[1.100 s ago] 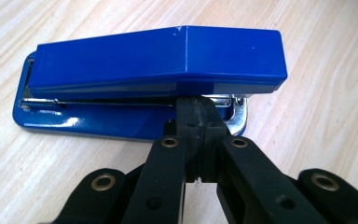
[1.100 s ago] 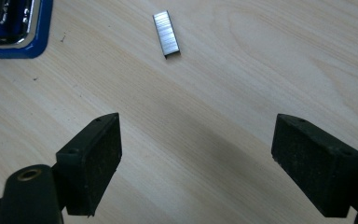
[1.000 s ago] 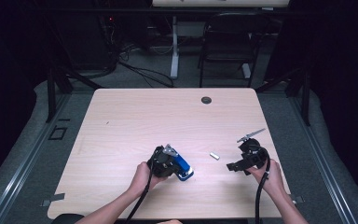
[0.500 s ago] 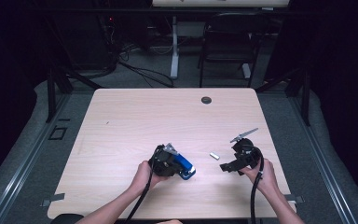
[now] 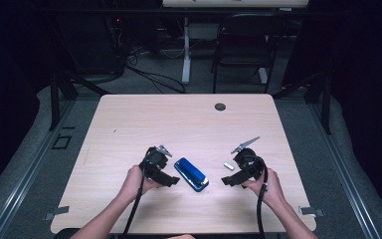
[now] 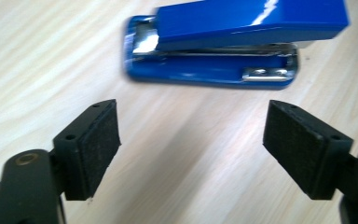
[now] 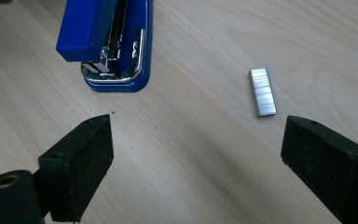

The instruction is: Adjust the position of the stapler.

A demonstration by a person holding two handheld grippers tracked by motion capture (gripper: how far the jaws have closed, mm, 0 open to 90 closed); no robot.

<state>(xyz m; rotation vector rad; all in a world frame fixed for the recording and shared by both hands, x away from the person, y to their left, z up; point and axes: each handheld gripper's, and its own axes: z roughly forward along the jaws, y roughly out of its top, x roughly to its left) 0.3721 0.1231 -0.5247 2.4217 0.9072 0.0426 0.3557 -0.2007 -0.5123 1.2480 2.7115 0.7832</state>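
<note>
A blue stapler [image 5: 191,174] lies flat on the wooden table [image 5: 179,124], near the front middle. My left gripper [image 5: 173,180] sits just to its left, open, jaws pointing at it. In the left gripper view the stapler [image 6: 223,46] lies side-on beyond the wide-apart pads, with my left gripper [image 6: 191,144] holding nothing. A short silver strip of staples [image 5: 228,166] lies right of the stapler. My right gripper [image 5: 228,180] is open beside that strip. In the right gripper view, my right gripper [image 7: 196,158] faces the stapler's [image 7: 107,42] metal end, with the strip [image 7: 263,91] ahead near the right pad.
A dark round grommet [image 5: 220,106] sits in the table near its far edge. Beyond the table stand a black chair [image 5: 243,45] and a white desk leg [image 5: 185,50]. Bare tabletop stretches across the far half and the left side.
My left gripper has drawn back to the left, off the stapler, which now lies free on the table. My right gripper has moved left toward the staple strip and stapler.
</note>
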